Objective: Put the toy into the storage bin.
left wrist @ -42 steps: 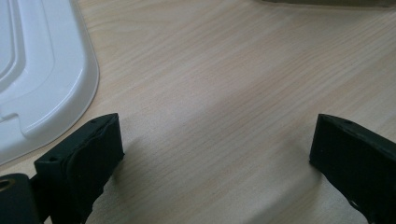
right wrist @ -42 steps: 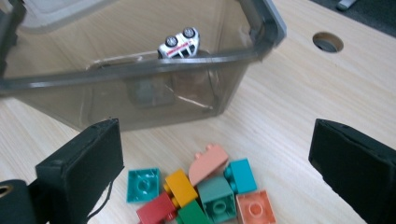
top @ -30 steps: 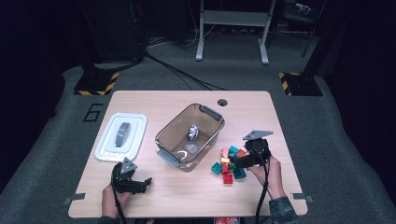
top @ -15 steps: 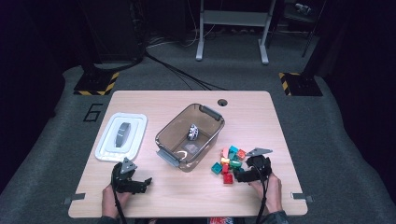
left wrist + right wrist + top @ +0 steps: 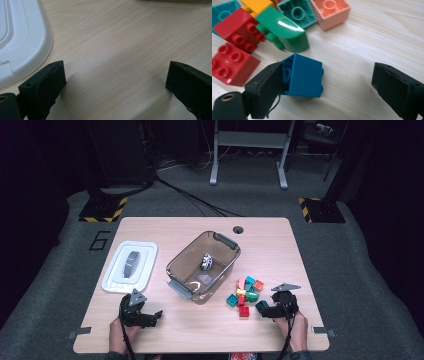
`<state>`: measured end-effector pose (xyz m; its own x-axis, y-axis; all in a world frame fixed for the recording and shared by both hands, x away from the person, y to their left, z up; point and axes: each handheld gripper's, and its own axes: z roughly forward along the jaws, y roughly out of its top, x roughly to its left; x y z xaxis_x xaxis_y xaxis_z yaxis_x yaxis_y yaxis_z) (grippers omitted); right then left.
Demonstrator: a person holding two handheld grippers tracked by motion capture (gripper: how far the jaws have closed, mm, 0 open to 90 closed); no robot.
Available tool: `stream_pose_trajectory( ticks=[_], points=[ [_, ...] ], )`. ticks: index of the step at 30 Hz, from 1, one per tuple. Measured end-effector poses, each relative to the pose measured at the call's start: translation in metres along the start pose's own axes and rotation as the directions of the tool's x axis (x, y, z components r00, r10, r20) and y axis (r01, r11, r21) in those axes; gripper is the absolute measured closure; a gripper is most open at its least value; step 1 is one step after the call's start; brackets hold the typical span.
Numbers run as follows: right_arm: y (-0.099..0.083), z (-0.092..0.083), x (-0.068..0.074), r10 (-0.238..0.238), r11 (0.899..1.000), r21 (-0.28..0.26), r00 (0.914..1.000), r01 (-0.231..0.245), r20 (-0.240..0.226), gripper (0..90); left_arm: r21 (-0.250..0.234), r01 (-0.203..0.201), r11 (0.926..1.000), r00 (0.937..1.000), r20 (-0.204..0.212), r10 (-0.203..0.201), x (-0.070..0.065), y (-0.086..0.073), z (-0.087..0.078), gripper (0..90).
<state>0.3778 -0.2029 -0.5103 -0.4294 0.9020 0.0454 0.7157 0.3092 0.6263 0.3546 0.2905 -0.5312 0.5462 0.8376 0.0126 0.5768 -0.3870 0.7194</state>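
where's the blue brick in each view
high view: blue brick lower right on the table, at the right gripper tips.
right gripper view: blue brick low centre-left, against the left jaw.
left gripper view: not in it.
shared landmark: red brick beside it.

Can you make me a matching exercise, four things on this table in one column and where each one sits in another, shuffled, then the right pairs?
Things:
1. blue brick
2. white lid
3. clear bin
4. left gripper

Places:
A. middle of the table
B. between the right gripper's open jaws, against one of them
C. near edge, jaws open over bare wood
D. flat at the table's left side

Pairs: 1-B, 2-D, 3-A, 4-C
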Motion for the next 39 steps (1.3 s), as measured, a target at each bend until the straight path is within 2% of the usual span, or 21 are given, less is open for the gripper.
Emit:
stream_pose_trajectory(
  ticks=[7,10,11,12,14,19,21,22,26,29,31,33,38,39],
  points=[
    [-0.005,-0.010,-0.014,0.024,1.000,0.005,0.9985,-0.024,0.049,11.2,0.000,-0.001,1.0000,1.0000,0.000,0.001,0.000,0.000,0.000,2.6],
    [-0.005,-0.015,-0.020,0.038,0.999,-0.015,0.9982,-0.038,0.047,11.4,0.000,-0.001,1.0000,1.0000,0.000,0.001,0.000,0.000,0.000,2.5],
    [-0.005,-0.017,-0.020,0.053,0.998,-0.027,0.9980,-0.052,0.033,11.4,0.000,-0.001,1.0000,1.0000,0.000,0.001,0.000,0.000,0.000,2.5],
    [-0.004,-0.019,-0.020,0.073,0.997,-0.036,0.9972,-0.073,0.015,11.5,0.000,-0.001,1.0000,1.0000,0.000,0.001,0.000,0.000,0.000,2.6],
    [-0.001,-0.020,-0.018,0.063,0.996,-0.068,0.9980,-0.063,-0.005,11.7,0.001,-0.014,0.9999,0.9999,-0.005,0.014,0.001,0.000,0.000,2.5],
    [0.010,-0.016,-0.009,0.061,0.994,-0.089,0.9979,-0.058,0.023,13.7,-0.003,-0.014,0.9999,0.9999,-0.007,0.014,0.000,0.000,0.000,2.6],
    [0.014,-0.011,-0.007,0.082,0.992,-0.096,0.9958,-0.077,0.042,14.0,-0.003,-0.014,0.9999,0.9999,-0.006,0.014,0.000,0.000,0.000,2.6],
    [0.016,-0.008,-0.006,0.100,0.991,-0.090,0.9934,-0.095,0.056,14.1,-0.003,-0.015,0.9999,0.9999,-0.006,0.015,0.000,0.000,0.000,2.7],
    [0.018,0.000,-0.008,0.121,0.991,-0.068,0.9883,-0.115,0.093,14.4,-0.004,-0.012,0.9999,0.9999,-0.004,0.012,0.000,0.000,0.000,2.8],
    [0.016,0.002,-0.008,0.112,0.993,-0.038,0.9868,-0.109,0.117,15.3,-0.005,-0.011,0.9999,0.9999,-0.001,0.011,0.000,0.000,0.000,2.9],
    [0.014,0.001,-0.007,0.093,0.995,-0.028,0.9872,-0.091,0.130,16.0,-0.004,-0.014,0.9999,0.9999,-0.002,0.014,0.000,0.000,0.000,2.9],
    [0.011,-0.002,-0.005,0.093,0.996,-0.021,0.9865,-0.091,0.135,17.2,-0.007,-0.001,1.0000,1.0000,0.001,0.001,-0.001,0.000,0.000,2.9],
    [0.003,-0.011,-0.007,0.086,0.996,-0.010,0.9859,-0.085,0.143,21.2,-0.001,-0.007,1.0000,1.0000,-0.002,0.007,0.000,0.000,0.000,2.9],
    [0.001,-0.013,-0.007,0.097,0.995,-0.008,0.9848,-0.097,0.144,22.4,-0.001,-0.007,1.0000,1.0000,-0.002,0.007,0.000,0.000,0.000,2.9]
  ],
)
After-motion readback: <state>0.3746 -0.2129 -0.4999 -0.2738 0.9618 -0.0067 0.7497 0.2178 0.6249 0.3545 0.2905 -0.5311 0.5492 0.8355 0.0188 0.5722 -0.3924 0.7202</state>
